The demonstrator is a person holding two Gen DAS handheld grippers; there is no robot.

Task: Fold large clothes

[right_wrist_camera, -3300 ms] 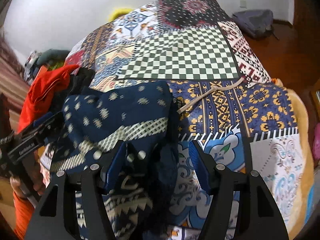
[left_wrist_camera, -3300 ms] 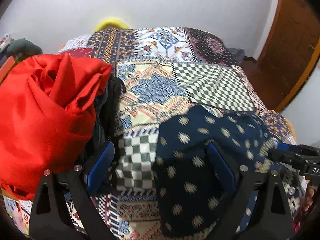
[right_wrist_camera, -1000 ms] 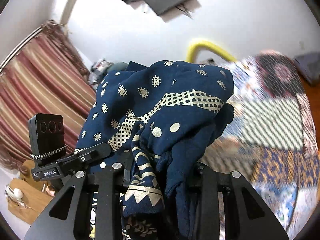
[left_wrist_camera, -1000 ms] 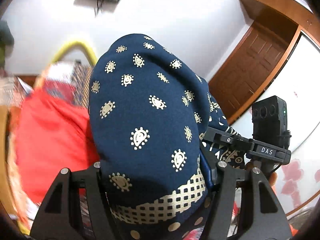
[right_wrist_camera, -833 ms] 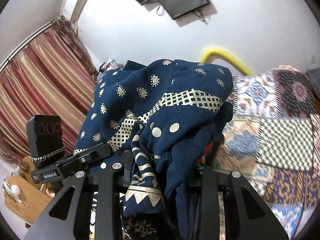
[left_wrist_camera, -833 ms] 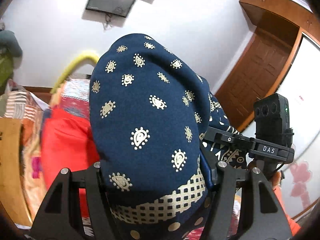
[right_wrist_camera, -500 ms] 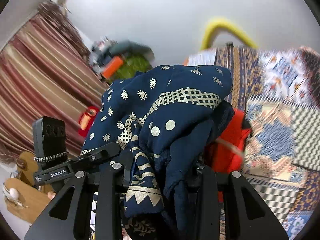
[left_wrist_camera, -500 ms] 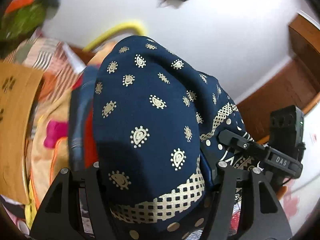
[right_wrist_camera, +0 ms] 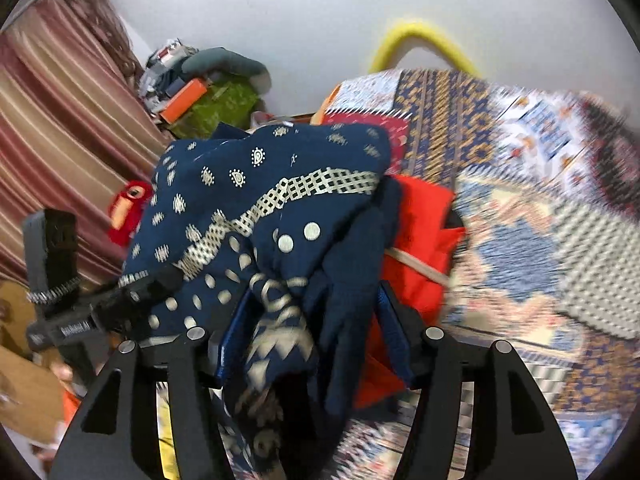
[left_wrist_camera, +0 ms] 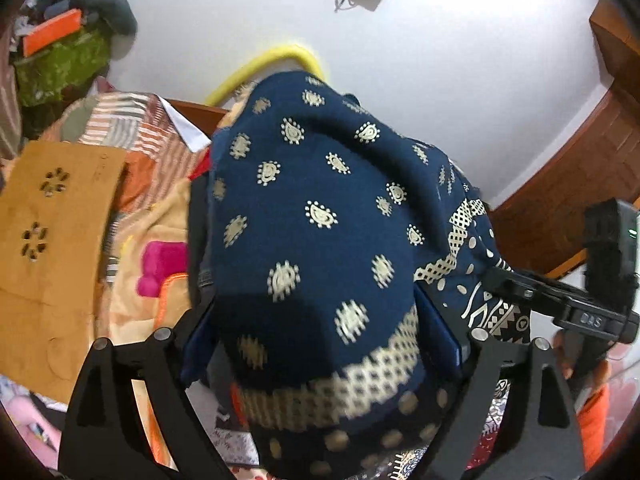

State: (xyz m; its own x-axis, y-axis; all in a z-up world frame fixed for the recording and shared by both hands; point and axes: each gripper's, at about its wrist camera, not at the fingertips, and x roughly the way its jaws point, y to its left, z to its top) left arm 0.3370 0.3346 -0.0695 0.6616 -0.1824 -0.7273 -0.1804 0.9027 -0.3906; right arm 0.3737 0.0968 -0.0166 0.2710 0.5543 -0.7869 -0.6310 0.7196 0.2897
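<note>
A folded navy garment with gold print [left_wrist_camera: 320,248] fills the left wrist view; it also shows in the right wrist view [right_wrist_camera: 256,216]. My left gripper [left_wrist_camera: 320,344] is shut on one side of it and my right gripper [right_wrist_camera: 316,328] is shut on the other side. Both hold it up in the air, bundled between them. In the left view the right gripper's body [left_wrist_camera: 576,312] sits at the right; in the right view the left gripper's body [right_wrist_camera: 68,312] sits at the left. A red garment [right_wrist_camera: 424,248] lies on the bed behind the bundle.
The patchwork bedspread [right_wrist_camera: 540,220] stretches to the right. A cardboard board [left_wrist_camera: 52,240] and peach blanket [left_wrist_camera: 144,272] lie at the left. A cluttered pile with a green bag [right_wrist_camera: 220,108] stands by striped curtains [right_wrist_camera: 60,120]. A yellow hoop [right_wrist_camera: 420,36] leans on the white wall.
Both grippers have swung left and tipped downward with the navy bundle in them. The wall and door give way to the bed's left side, cardboard and clutter. The grip has not changed.
</note>
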